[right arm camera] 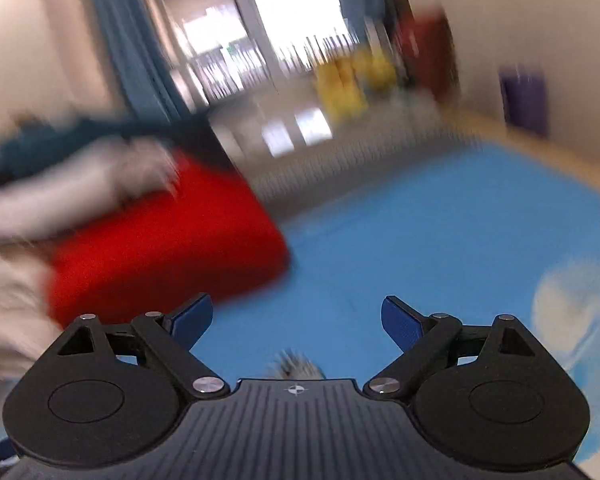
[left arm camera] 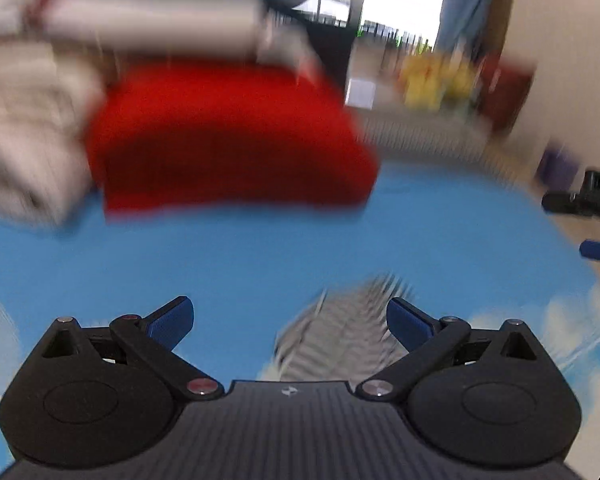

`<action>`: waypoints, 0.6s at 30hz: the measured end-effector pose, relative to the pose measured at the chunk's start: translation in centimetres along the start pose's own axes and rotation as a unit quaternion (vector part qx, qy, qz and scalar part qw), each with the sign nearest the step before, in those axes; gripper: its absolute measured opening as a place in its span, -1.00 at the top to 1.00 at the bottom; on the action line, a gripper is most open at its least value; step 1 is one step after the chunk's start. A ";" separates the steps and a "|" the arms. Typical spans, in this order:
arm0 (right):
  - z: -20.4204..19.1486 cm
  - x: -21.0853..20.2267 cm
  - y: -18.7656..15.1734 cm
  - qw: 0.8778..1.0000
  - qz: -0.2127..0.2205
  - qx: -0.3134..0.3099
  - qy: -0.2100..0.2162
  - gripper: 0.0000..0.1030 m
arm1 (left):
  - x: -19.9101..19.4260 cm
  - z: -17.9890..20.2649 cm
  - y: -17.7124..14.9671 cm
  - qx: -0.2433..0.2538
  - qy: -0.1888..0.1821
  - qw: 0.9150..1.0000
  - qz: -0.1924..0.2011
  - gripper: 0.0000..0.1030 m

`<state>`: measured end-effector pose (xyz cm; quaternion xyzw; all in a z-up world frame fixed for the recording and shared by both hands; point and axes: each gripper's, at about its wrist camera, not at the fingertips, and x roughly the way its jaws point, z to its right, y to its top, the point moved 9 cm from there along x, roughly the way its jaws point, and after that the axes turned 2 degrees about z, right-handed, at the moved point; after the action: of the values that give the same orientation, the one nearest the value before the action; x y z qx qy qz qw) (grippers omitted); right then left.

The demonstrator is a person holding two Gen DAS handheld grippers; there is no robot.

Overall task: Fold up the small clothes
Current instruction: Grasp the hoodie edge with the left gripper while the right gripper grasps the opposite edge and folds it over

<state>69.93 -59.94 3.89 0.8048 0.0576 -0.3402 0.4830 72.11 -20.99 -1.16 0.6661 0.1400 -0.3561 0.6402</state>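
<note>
Both views are blurred. A folded red garment [left arm camera: 228, 136] lies on the blue cloud-print mat [left arm camera: 420, 232], with a cream pile of clothes [left arm camera: 28, 128] at its left. My left gripper [left arm camera: 290, 320] is open above the mat. A grey-and-white striped garment [left arm camera: 340, 340] lies flat just below its spread fingers, which do not clamp it. In the right wrist view my right gripper [right arm camera: 296, 320] is open too. The red garment [right arm camera: 160, 248] is ahead to its left, and a bit of the striped garment [right arm camera: 296, 364] shows under its body.
Grey cloth [left arm camera: 152, 20] and a teal piece [right arm camera: 60, 136] lie behind the red garment. Yellow objects [left arm camera: 432, 80] and a dark red one [left arm camera: 508, 92] stand by the far wall. A black object with a blue tip [left arm camera: 596, 216] is at the right edge. Blue mat [right arm camera: 440, 240] stretches to the right.
</note>
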 end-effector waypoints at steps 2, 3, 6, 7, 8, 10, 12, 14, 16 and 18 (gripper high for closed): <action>0.8 7.3 -4.9 0.998 -0.059 0.025 -0.004 -0.76 | 7.0 -0.2 -3.5 0.015 0.007 0.999 -0.042 -0.99; 1.2 10.0 -7.1 0.996 -0.084 0.036 -0.006 -0.76 | 9.9 0.3 -5.2 0.023 0.006 0.998 -0.060 -0.99; 2.0 16.4 -12.1 0.989 -0.138 0.052 -0.030 -0.76 | 15.6 0.8 -8.4 0.039 0.023 0.994 -0.099 -0.99; 1.9 17.7 -13.0 0.989 -0.135 0.042 -0.034 -0.83 | 17.0 0.9 -9.1 0.043 0.036 0.992 -0.111 -0.99; 0.8 17.9 -12.6 0.996 -0.085 0.003 -0.021 -0.86 | 18.0 1.1 -9.2 0.045 0.041 0.992 -0.110 -1.00; -2.1 18.1 -13.4 0.993 -0.089 -0.081 0.022 0.70 | 18.2 1.6 -8.0 0.036 0.035 0.997 -0.058 -0.50; -3.5 17.5 -12.3 0.993 -0.078 -0.085 0.022 0.90 | 17.7 2.5 -6.6 0.040 0.001 0.998 -0.047 0.90; -5.2 14.2 -9.3 0.994 -0.021 -0.090 0.054 0.90 | 15.2 2.5 -4.5 0.036 -0.016 0.999 -0.003 0.91; -6.5 8.4 -6.9 0.988 0.028 -0.106 0.110 0.90 | 10.9 1.9 -3.1 0.024 -0.054 0.998 0.036 0.91; -6.4 0.6 -5.9 0.971 0.072 -0.143 0.179 0.90 | 5.2 0.9 -3.1 0.043 -0.087 0.992 0.077 0.91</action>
<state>71.11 -51.73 1.13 0.7770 0.1327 -0.1433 0.5985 73.51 -22.80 -6.81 0.6686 0.0166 -0.3681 0.6459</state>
